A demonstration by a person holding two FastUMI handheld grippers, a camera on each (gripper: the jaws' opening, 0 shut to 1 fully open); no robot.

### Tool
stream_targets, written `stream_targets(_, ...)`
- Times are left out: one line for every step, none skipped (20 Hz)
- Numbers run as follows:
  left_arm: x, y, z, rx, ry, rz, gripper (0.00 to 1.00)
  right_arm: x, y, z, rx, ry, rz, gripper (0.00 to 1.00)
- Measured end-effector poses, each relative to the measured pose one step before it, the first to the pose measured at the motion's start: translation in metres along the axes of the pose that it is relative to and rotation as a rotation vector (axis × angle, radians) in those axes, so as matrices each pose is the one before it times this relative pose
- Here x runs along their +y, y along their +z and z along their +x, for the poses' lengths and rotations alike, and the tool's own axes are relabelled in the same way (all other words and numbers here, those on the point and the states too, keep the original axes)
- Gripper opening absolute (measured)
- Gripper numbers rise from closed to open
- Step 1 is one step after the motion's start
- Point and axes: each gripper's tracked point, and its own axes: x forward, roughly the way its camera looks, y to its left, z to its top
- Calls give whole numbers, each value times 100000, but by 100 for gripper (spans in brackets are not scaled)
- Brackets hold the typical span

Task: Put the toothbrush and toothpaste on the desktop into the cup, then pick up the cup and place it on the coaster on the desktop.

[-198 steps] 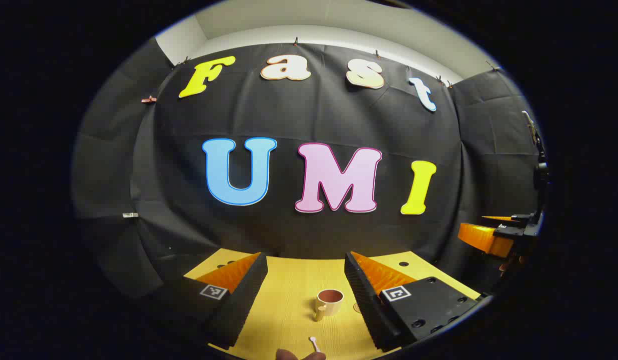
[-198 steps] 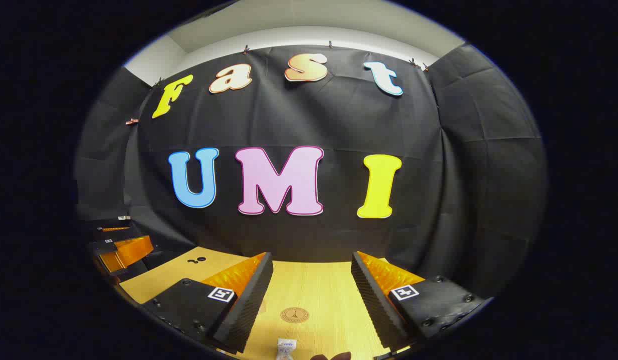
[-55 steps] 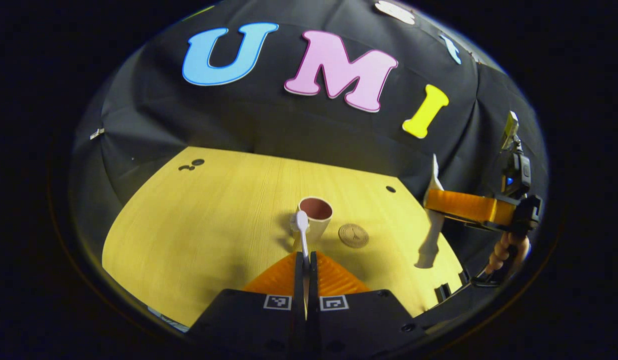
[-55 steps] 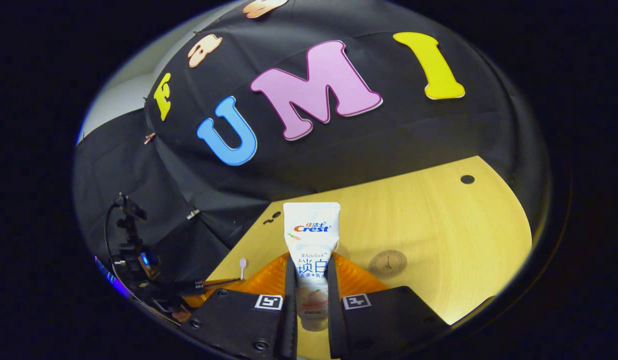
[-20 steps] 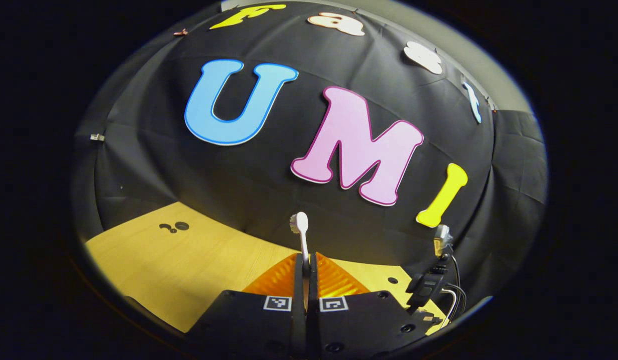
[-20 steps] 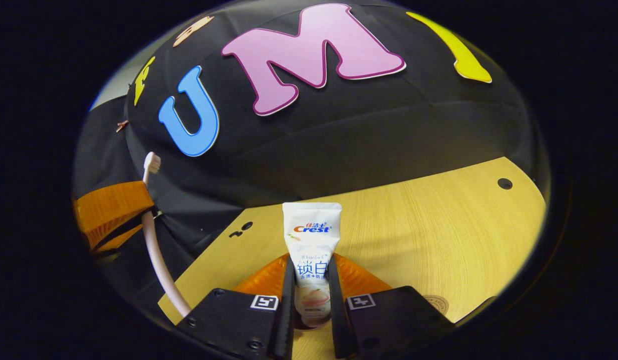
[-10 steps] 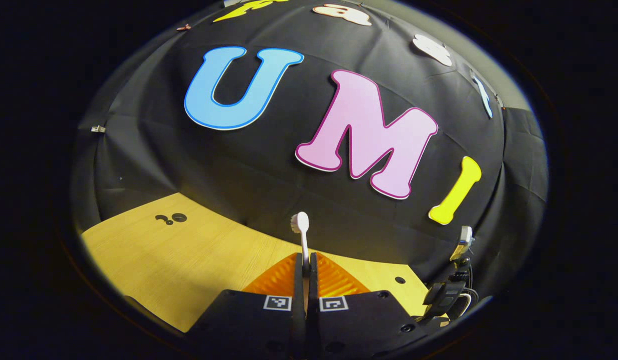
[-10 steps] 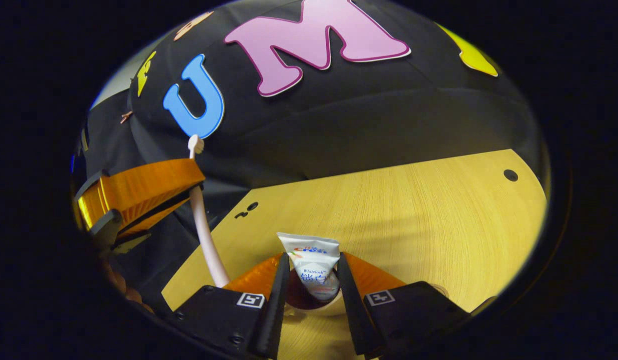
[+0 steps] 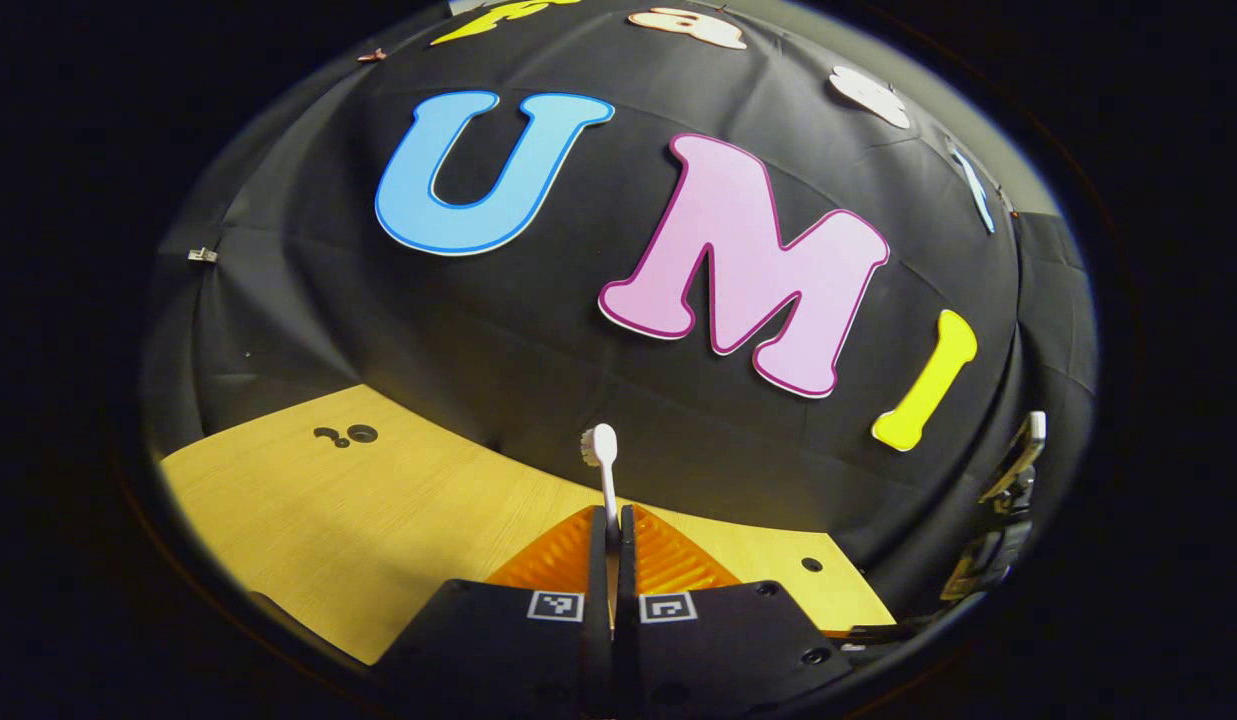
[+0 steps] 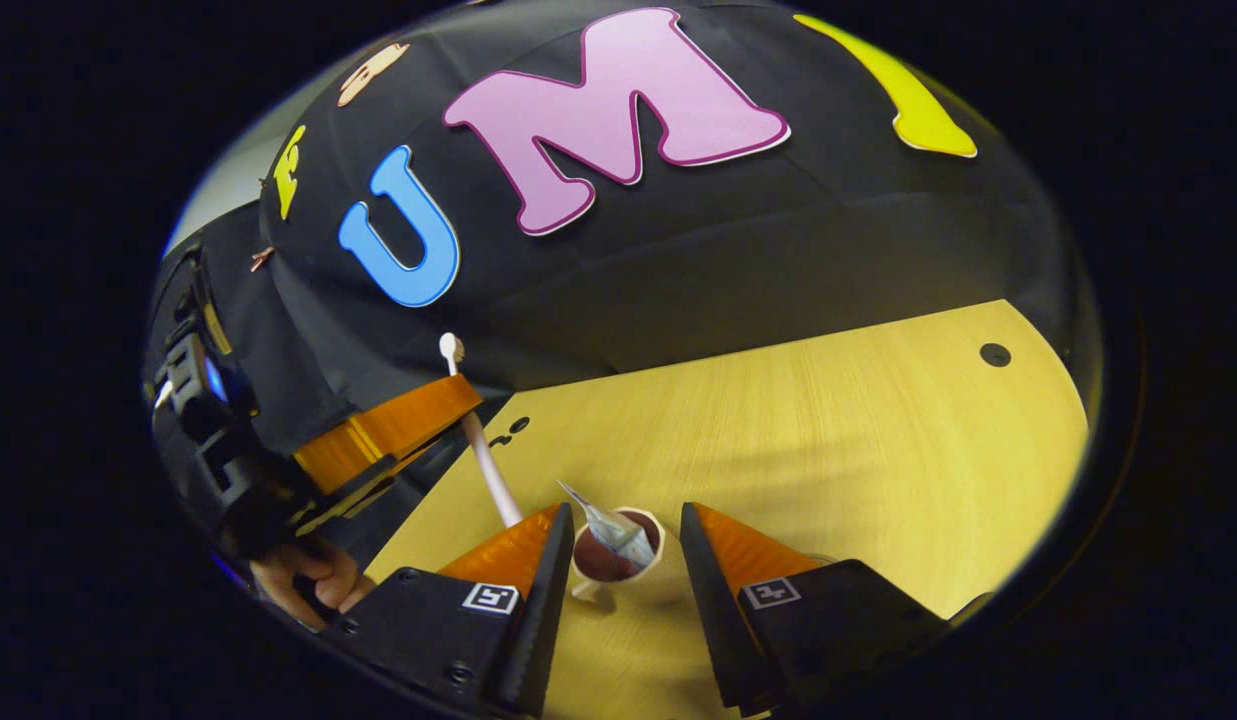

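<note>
In the left gripper view, my left gripper (image 9: 612,518) is shut on the white toothbrush (image 9: 605,470), whose head points up in front of the cloth wall. In the right gripper view, my right gripper (image 10: 624,512) stands open just above the beige cup (image 10: 646,575). The toothpaste tube (image 10: 610,532) leans inside the cup, free of both fingers. The left gripper (image 10: 390,428) hangs to the cup's left, with the toothbrush (image 10: 475,440) slanting down toward the cup. The brush's lower end is hidden behind my right gripper's finger.
The yellow wooden table (image 10: 828,440) stretches to the right and back, with a small dark hole (image 10: 994,354) near its far corner. A hand (image 10: 313,578) holds the left gripper's handle at the lower left. The black cloth wall stands right behind the table.
My right gripper has opened and let go of the toothpaste, which now sits in the cup. In the right gripper view, the left gripper with the toothbrush has shifted closer to the cup.
</note>
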Motion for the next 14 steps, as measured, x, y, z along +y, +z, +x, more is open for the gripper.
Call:
stream_targets(71,-161,311,-354,676,-192,6,-317,-307,-1455,631,-232,-713,66)
stream_targets(48,-246,329,-113,371,-421,6,-260,-522,-1470,501,-559,-1247,66)
stream_targets(68,-375,277,257,367,-288,6,-378,-736,-1426,854,-866,-1694,66)
stream_targets(46,-254,229,272,519,-32,6,-277,-1039,-1431,2001,-585,-1379,66)
stream_targets(83,-261,187,31,280,-102,6,-220,-1078,-1247,2197,282,-320,66)
stream_targets(7,-226,195,-175,190,-229,6,-294,-1004,-1230,2091,95,580,66)
stream_targets(27,-258,77,-244,298,-44,6,-253,-858,-1063,1782,443,1180,66)
stream_targets(109,-274,9,-26,435,75,6,-407,-666,-881,1386,-107,1085,66)
stream_targets(178,-396,153,148,481,262,6,-666,-581,-690,702,-616,873,66)
stream_targets(61,-385,55,525,565,887,6,-562,-496,-613,854,-672,654,66)
stream_targets(179,-514,206,399,1071,1318,6,-662,-402,-438,522,-1158,735,66)
stream_targets(109,-439,113,462,703,1288,6,-729,-426,-370,615,-664,777,66)
stream_targets(58,-344,74,110,390,986,6,-583,-299,-246,617,-655,710,66)
stream_targets(-174,-402,53,399,-350,440,6,-574,-92,-143,45,-343,724,66)
